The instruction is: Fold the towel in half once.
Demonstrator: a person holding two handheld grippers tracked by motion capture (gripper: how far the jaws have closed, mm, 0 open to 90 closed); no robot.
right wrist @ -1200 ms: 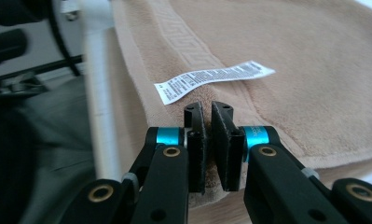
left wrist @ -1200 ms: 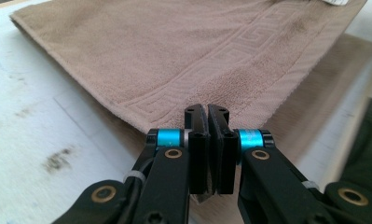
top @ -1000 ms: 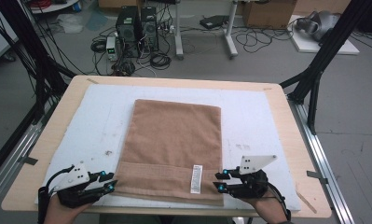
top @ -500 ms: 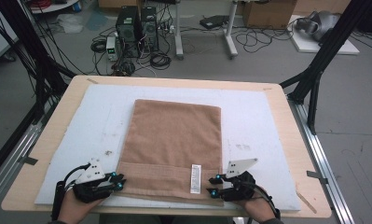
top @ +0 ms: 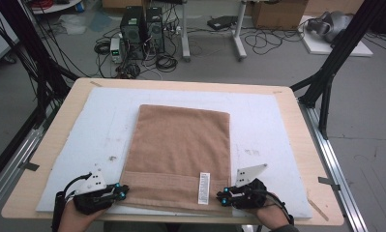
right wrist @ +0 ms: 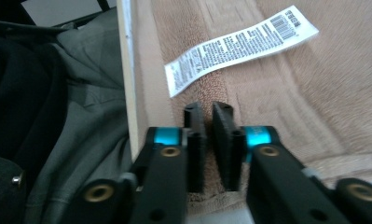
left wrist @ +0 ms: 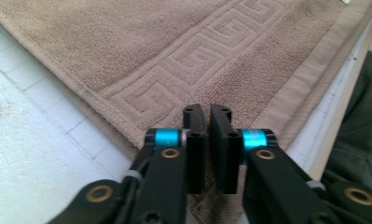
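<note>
I see a white mat [top: 74,159] on the wooden table [top: 45,145], cables on the floor behind. My left gripper [top: 117,192] and right gripper [top: 221,197], jaws just closing, pinch the brown towel [top: 181,145] at its near corners.

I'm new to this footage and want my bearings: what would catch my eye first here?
A brown towel lies flat in the middle of the white mat on the wooden table, with a white care label near its front hem. At the two front corners sit the left gripper and the right gripper, whose jaws have just been closing and now pinch the towel's edge.
</note>
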